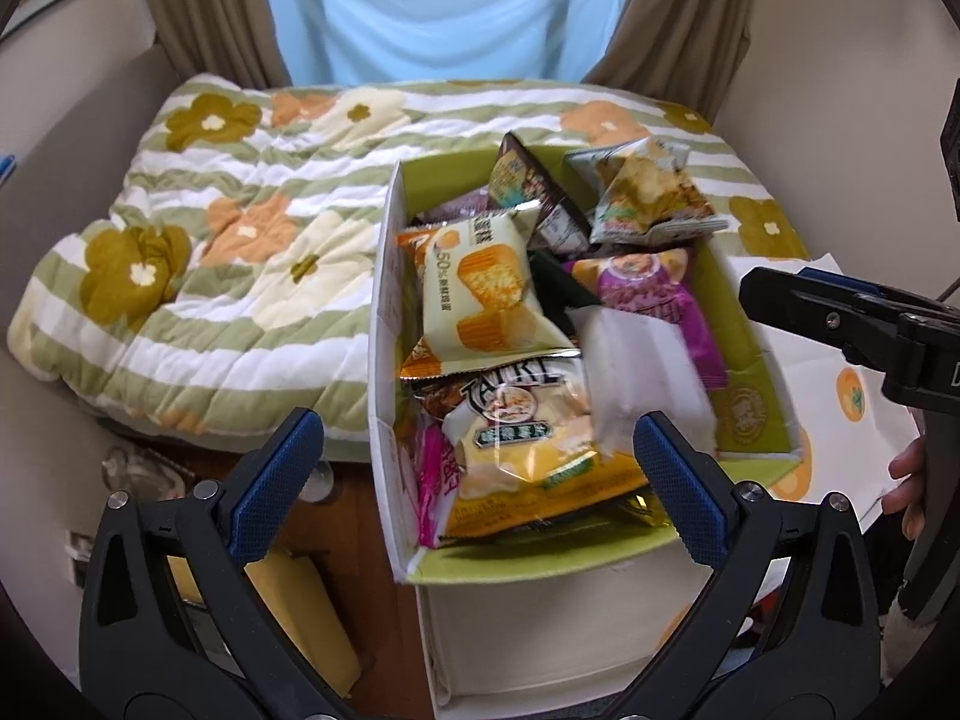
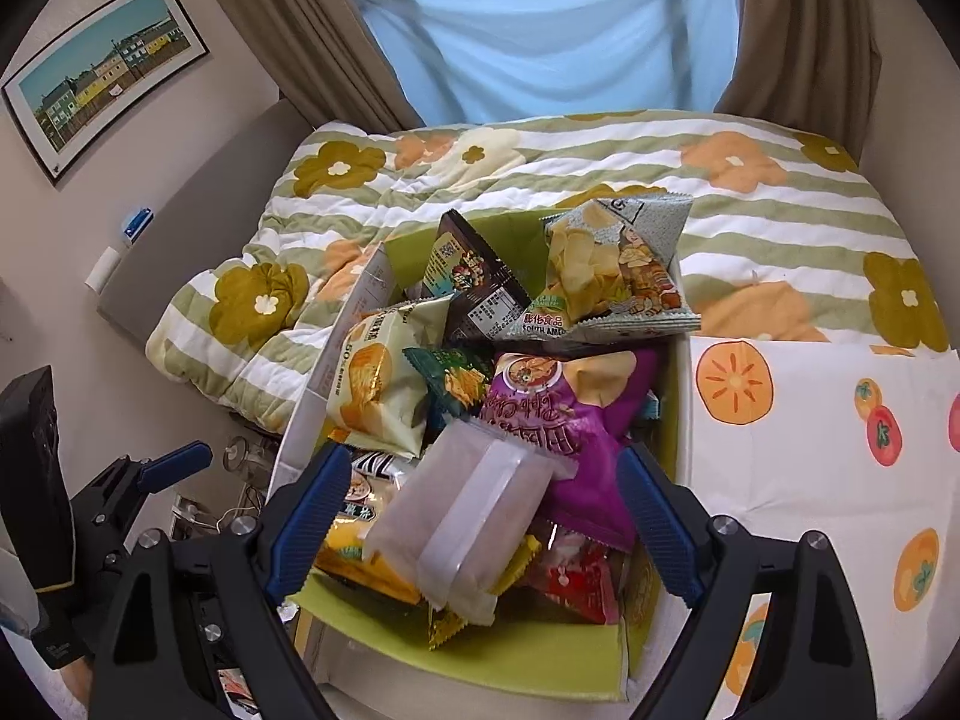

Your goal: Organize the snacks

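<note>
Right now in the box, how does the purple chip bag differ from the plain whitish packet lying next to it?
The purple chip bag is brightly printed with a picture and lettering; the whitish packet is plain and translucent, with a seam strip down its middle. The whitish packet lies on top, overlapping the purple chip bag's edge. Both are sealed snacks inside the green-lined box.

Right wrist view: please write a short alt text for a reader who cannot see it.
An open white cardboard box with green lining, full of snack packets, sits on a floral striped quilt. The right gripper hangs open above it; a translucent white packet lies between its blue pads, untouched, on a purple crisp bag.
</note>
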A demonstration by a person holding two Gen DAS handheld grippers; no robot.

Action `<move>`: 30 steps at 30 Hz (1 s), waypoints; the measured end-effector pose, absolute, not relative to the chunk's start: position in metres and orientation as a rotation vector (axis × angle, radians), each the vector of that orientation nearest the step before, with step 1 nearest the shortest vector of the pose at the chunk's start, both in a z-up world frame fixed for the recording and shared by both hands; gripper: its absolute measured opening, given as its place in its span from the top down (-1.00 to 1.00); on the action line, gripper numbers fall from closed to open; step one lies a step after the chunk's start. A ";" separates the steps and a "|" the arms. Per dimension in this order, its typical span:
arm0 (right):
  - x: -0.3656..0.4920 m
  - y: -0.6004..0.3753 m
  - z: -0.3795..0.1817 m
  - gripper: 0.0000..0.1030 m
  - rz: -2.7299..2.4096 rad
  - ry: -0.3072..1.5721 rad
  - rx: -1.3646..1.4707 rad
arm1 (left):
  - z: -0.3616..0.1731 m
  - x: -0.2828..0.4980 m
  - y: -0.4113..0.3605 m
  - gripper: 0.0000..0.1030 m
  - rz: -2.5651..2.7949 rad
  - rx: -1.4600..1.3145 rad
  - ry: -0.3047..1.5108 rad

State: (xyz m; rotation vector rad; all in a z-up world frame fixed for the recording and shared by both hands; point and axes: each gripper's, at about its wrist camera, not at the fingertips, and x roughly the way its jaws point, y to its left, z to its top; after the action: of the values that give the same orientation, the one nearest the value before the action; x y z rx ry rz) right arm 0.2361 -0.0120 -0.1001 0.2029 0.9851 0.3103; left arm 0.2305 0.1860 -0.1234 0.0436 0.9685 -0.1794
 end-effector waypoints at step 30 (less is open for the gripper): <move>-0.002 -0.143 0.002 -0.99 0.020 0.614 0.007 | -0.004 0.002 0.072 -0.99 -0.099 0.041 0.587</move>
State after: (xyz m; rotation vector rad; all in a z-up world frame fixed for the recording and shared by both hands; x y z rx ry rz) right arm -0.0023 -0.1435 0.0022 0.0066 0.6144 0.0196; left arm 0.0019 0.0723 -0.0036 0.0410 0.5874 -0.0994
